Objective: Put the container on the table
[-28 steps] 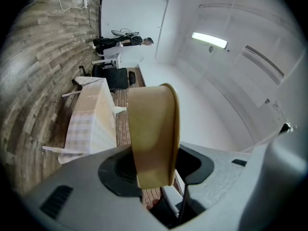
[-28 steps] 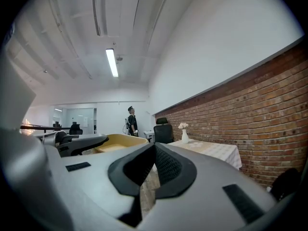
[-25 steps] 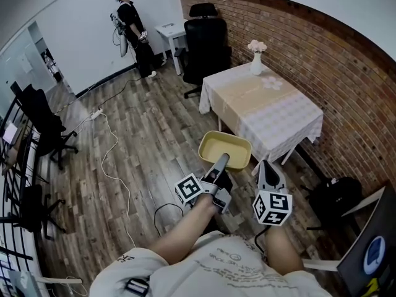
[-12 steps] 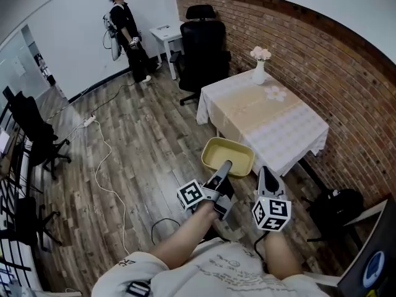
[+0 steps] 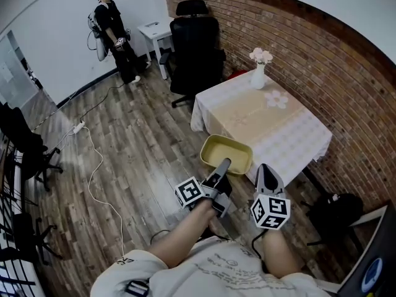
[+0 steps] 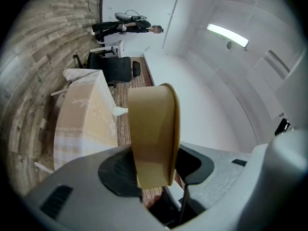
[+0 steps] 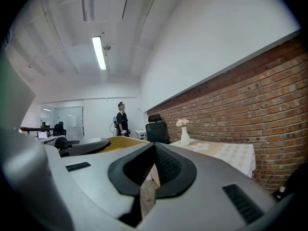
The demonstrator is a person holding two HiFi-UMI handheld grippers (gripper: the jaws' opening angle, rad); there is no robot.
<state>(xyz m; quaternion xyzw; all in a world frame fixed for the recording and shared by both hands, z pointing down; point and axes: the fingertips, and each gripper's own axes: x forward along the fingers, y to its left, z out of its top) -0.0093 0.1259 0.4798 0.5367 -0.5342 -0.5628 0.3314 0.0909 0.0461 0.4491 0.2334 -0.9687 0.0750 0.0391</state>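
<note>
The shallow yellow plastic tub with rounded corners (image 5: 226, 153) is up in the air, open side up and about level. Its long axis runs across in front of the person, left end over the wooden plank floor (image 5: 136, 147) and right end against the near edge of the square table in a pale checked cloth with a beige runner (image 5: 291, 125). It isn't set down. The left gripper (image 5: 223, 164) has it by the middle of the near long wall, so the tub sticks out beyond the fingers towards the table. The left gripper view, rolled on its side, shows what the head view can't: the wall stands edge-on between the jaws, with one dark pad (image 6: 115, 170) against one face and its partner against the other, clamped partway open on the rim. The head view gives the whole outline and the bare inside. The right gripper (image 5: 265, 169) rides just beside the tub's right end, apart from it. Its own view shows the jaws brought together at the tips with nothing between them, and a sliver of yellow off to the left. On the table's far side stands a white vase of pink flowers (image 5: 258, 76), with a black office chair (image 5: 195, 45) beyond it by the red brick wall (image 5: 322, 60). A person in dark clothes (image 5: 110, 33) stands well off by the white wall.
</note>
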